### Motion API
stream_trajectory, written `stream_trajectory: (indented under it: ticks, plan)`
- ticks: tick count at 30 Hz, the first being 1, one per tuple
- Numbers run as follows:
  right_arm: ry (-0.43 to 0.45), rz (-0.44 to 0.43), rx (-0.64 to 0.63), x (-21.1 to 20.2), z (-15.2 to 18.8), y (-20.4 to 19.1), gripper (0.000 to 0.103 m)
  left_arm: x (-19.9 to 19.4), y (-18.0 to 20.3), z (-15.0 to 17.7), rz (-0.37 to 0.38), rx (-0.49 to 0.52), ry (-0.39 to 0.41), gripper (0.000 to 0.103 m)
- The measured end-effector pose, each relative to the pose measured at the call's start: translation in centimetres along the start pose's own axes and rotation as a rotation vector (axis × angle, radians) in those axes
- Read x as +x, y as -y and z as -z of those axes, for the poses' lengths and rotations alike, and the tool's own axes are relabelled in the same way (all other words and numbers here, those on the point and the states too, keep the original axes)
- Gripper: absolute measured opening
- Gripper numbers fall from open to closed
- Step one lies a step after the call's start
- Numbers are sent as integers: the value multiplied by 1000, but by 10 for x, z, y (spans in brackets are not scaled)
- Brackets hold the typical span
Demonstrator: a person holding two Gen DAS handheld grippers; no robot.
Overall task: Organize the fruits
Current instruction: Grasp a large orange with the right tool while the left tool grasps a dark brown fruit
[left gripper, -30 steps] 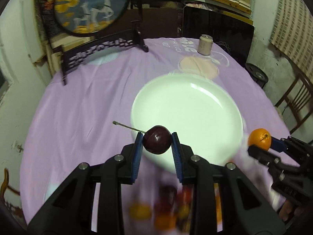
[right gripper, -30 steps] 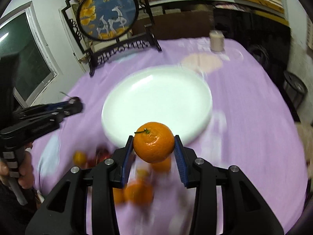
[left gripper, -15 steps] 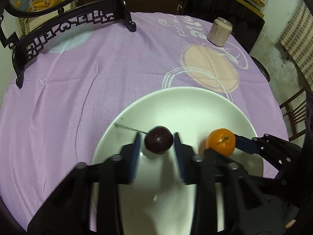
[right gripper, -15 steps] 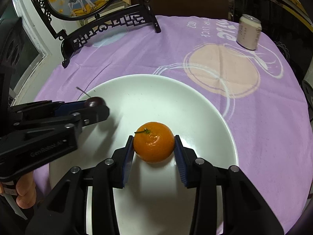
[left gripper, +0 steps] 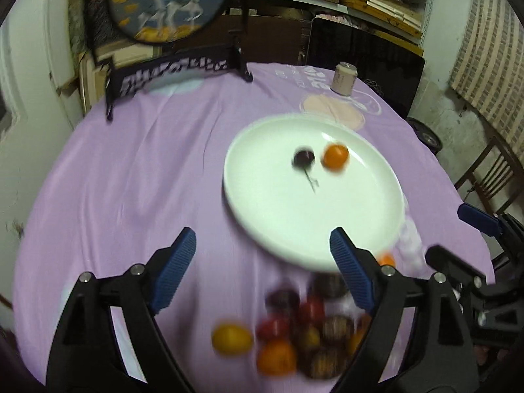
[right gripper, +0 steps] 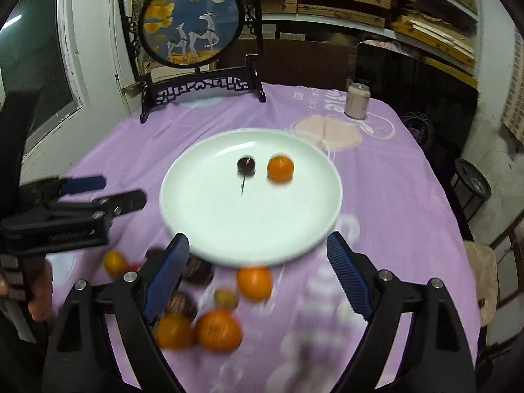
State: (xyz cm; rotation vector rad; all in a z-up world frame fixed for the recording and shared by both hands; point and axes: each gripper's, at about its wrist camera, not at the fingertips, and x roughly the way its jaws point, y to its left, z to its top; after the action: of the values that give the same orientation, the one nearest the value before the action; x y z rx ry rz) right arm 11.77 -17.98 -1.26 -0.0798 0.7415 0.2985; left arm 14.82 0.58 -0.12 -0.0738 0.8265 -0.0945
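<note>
Toward the upper left of the right wrist view stands a round framed picture of deer (right gripper: 191,23) on a dark carved stand, at the far edge of the purple tablecloth (right gripper: 393,216). At the left edge of that frame, the left gripper (right gripper: 113,191) reaches in over the cloth, held by a hand (right gripper: 39,298); its jaws are opening and nothing sits between them. Low in the frame, left of centre, a blurred pile of fruit (right gripper: 196,308) lies on the cloth, oranges and darker round pieces touching one another, just beside the near rim of the white plate (right gripper: 209,229). On the plate, near its middle, a dark cherry (right gripper: 246,164) with its stem pointing toward the camera rests just beside a small orange (right gripper: 280,168), the two slightly apart. Across the bottom, the right gripper (right gripper: 257,252) has its blue pads spread wide, its jaws opening, with nothing pinched between them; the plate's near rim shows in the gap. Toward the upper right, a pale can (right gripper: 357,101) stands upright on the cloth. From the left wrist view, the left gripper (left gripper: 262,247) likewise stands wide and empty, with the fruit pile (left gripper: 294,330) blurred below it.
</note>
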Motion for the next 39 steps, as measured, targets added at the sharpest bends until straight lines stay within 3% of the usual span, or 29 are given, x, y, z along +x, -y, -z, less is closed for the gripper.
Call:
stream_trajectory:
  ticks: [5,14,16,18,25,26,27,34,39]
  plan:
    - [-6,-1,15,-15,15,-5,86,-22,-15,46,-33,-2,-9,86]
    - [-82,15,-19,-12,62,-20,86,-40,-32,81,-55,-4,-24,86]
    - [-103,34,-43,-9,73,-21,81,-41,-35,86,-54,-1,-33,86]
    - [-131,23,-49,-4,79,-20,65,-42,-36,91,-55,3,-41,86]
    - [-172,-85,-18,37,82,-18,62,-40,-27,99,-22,22,-79,86]
    - [-162,-103,-17,41,81,-18,58,-41,-26,100,-25,26,-79,86]
    - [-164,-137,-15,44,80,-19,45,-41,-25,100,-25,28,-80,86]
    - [-163,-163,-8,50,76,-20,45,-44,-15,101,1,40,-84,86]
    - [-166,-134,15,39,78,-16,45,-42,0,99,24,68,-93,86]
